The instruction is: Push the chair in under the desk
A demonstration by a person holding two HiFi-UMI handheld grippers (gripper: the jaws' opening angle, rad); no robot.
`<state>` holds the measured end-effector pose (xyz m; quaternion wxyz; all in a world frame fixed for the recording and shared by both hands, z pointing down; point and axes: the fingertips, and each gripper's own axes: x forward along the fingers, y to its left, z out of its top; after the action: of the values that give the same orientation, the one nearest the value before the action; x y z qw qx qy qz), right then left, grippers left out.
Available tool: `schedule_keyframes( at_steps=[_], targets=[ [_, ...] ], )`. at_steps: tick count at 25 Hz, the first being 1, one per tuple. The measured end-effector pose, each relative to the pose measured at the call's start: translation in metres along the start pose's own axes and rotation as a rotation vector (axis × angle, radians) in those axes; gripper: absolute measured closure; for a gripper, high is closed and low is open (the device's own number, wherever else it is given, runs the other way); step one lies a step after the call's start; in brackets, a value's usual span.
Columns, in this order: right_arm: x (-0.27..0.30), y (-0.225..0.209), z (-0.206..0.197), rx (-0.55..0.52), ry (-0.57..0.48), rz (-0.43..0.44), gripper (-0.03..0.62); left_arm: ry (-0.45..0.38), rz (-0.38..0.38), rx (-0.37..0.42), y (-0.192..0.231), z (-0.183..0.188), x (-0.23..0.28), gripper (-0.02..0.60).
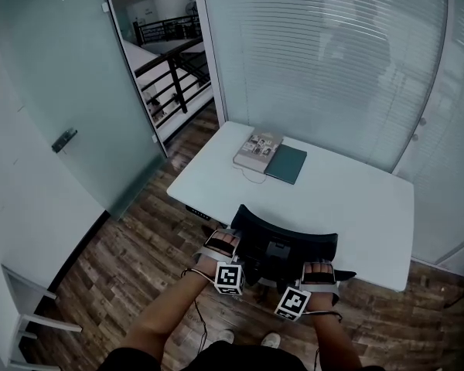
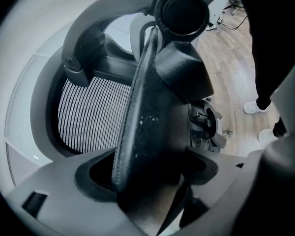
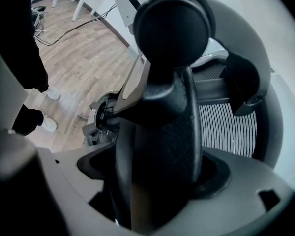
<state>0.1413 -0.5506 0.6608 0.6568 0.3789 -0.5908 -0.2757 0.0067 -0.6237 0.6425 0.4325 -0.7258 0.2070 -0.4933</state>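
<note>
The black office chair (image 1: 282, 246) stands at the near edge of the white desk (image 1: 356, 199), its back toward me. My left gripper (image 1: 223, 247) grips the chair's left side and my right gripper (image 1: 319, 273) its right side. In the left gripper view a thick black padded part of the chair (image 2: 152, 112) fills the gap of the left gripper (image 2: 147, 178), with the mesh back (image 2: 93, 112) beside it. The right gripper (image 3: 157, 178) is shut the same way on a black padded part (image 3: 167, 132). The chair's base (image 3: 101, 124) shows below.
A stack of books (image 1: 257, 150) and a green notebook (image 1: 287, 165) lie at the desk's far edge. A glass wall with blinds (image 1: 325, 52) stands behind the desk and a frosted glass door (image 1: 69, 91) at the left. White furniture legs (image 1: 23, 311) stand at the lower left on the wood floor.
</note>
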Motion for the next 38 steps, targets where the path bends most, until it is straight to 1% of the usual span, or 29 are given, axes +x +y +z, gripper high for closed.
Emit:
schedule_keyframes(
  at_steps=[3, 6, 9, 11, 14, 17, 20, 24, 31, 34, 36, 38],
  targets=[
    [0.006, -0.002, 0.005, 0.023, 0.016, 0.001, 0.149, -0.02, -0.031, 0.002, -0.006, -0.007, 0.011, 0.195],
    [0.012, -0.007, 0.013, 0.035, 0.033, -0.001, 0.149, -0.037, -0.033, 0.017, 0.002, -0.016, 0.017, 0.195],
    [0.018, -0.012, 0.019, 0.05, 0.056, -0.003, 0.149, -0.055, -0.047, 0.048, 0.008, -0.024, 0.021, 0.195],
    [0.02, -0.013, 0.02, 0.06, 0.066, -0.004, 0.149, -0.062, -0.039, 0.061, 0.014, -0.026, 0.022, 0.195],
    [0.024, -0.013, 0.022, 0.073, 0.078, 0.005, 0.149, -0.069, -0.032, 0.06, 0.018, -0.028, 0.025, 0.195],
    [0.027, -0.016, 0.027, 0.072, 0.085, 0.002, 0.149, -0.084, -0.034, 0.073, 0.022, -0.033, 0.028, 0.195],
    [0.026, -0.015, 0.025, 0.071, 0.095, 0.006, 0.149, -0.104, -0.043, 0.088, 0.02, -0.031, 0.029, 0.192],
    [0.027, -0.016, 0.03, 0.087, 0.102, 0.013, 0.149, -0.105, -0.045, 0.098, 0.022, -0.036, 0.026, 0.192],
    [0.032, -0.02, 0.031, 0.089, 0.104, -0.007, 0.149, -0.102, -0.048, 0.093, 0.023, -0.039, 0.028, 0.192],
    [0.029, -0.021, 0.03, 0.086, 0.108, -0.016, 0.149, -0.111, -0.032, 0.088, 0.025, -0.036, 0.028, 0.192],
    [0.029, -0.022, 0.031, 0.084, 0.105, -0.025, 0.149, -0.113, -0.013, 0.108, 0.026, -0.037, 0.026, 0.192],
    [0.03, -0.022, 0.033, 0.081, 0.093, -0.022, 0.149, -0.106, -0.001, 0.177, 0.027, -0.04, 0.026, 0.192]
  ],
)
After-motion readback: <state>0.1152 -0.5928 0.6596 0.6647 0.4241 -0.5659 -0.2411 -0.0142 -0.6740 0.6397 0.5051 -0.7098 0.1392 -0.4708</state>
